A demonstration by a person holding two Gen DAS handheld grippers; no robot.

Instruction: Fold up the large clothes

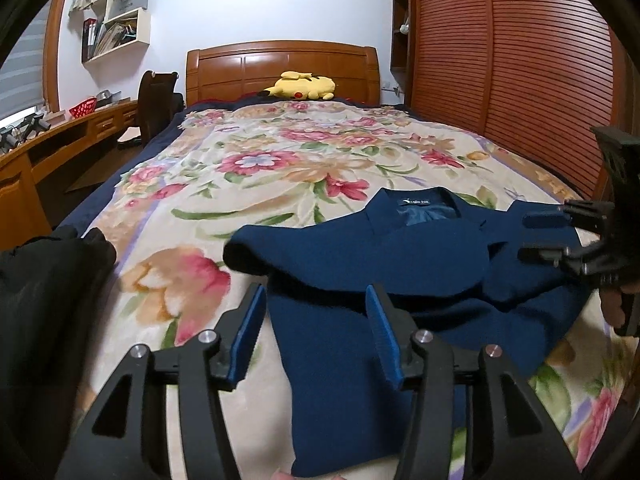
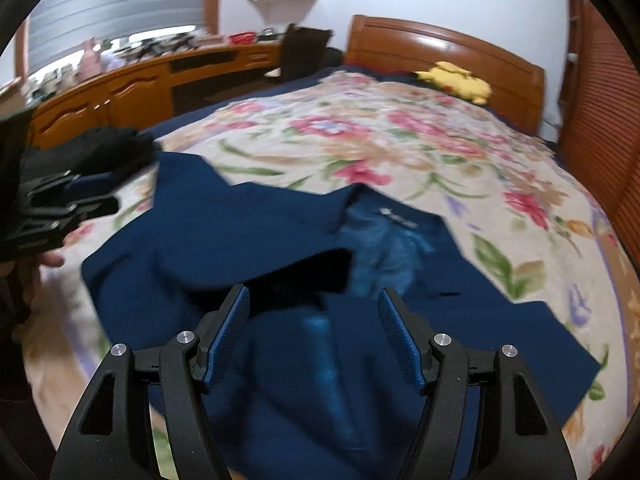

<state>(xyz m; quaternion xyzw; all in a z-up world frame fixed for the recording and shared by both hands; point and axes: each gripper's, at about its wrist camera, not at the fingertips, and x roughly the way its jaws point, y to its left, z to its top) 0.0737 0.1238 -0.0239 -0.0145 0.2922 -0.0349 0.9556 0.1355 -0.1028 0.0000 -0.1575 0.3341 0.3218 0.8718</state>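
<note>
A navy blue coat [image 1: 360, 248] lies on the floral blanket [image 1: 260, 168], collar and label [image 1: 416, 202] toward the headboard. One side of it is folded over across the front. My left gripper [image 1: 316, 296] hangs open just above the coat's left part, nothing between its blue pads. In the right wrist view the coat [image 2: 240, 220] is blurred, and my right gripper [image 2: 314, 296] stands open over its middle, pads clear of the cloth. Each gripper shows in the other's view: the right one [image 1: 536, 238] at the coat's right edge, the left one [image 2: 98, 194] at its left.
A black garment pile [image 1: 48, 272] sits at the bed's left edge. A yellow plush toy [image 1: 300, 86] lies by the wooden headboard [image 1: 280, 64]. A slatted wardrobe [image 1: 520, 60] runs along the right, a wooden desk [image 1: 60, 136] and dark chair [image 1: 156, 100] along the left.
</note>
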